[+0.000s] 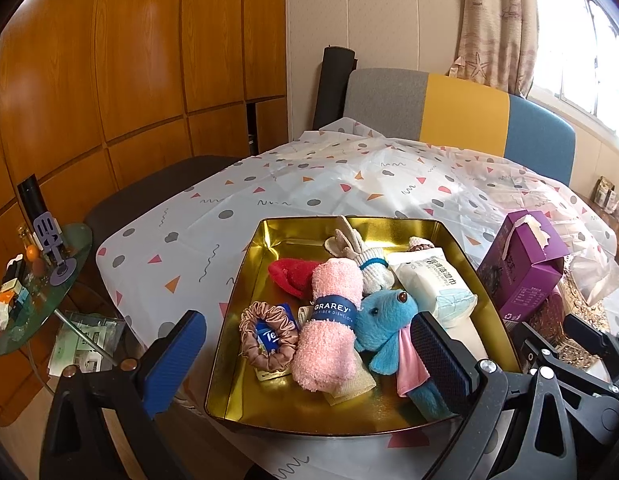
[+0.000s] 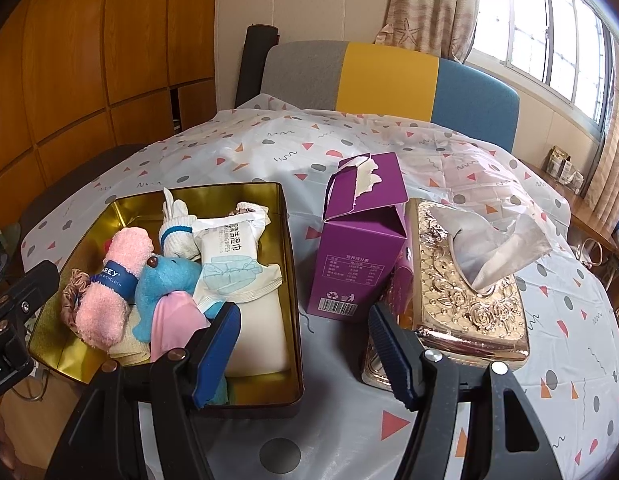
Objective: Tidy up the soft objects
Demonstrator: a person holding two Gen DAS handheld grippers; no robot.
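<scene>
A gold tin tray on the table holds soft things: a rolled pink dishcloth, a blue plush toy, a brown scrunchie, a red cloth, a white plush deer and a wet wipes pack. My left gripper is open and empty above the tray's near edge. My right gripper is open and empty, just right of the tray, before the purple carton.
A torn purple carton and a gold embossed tissue box stand right of the tray. The table has a patterned plastic cloth. A multicoloured chair is behind. A glass side table with clutter is at left.
</scene>
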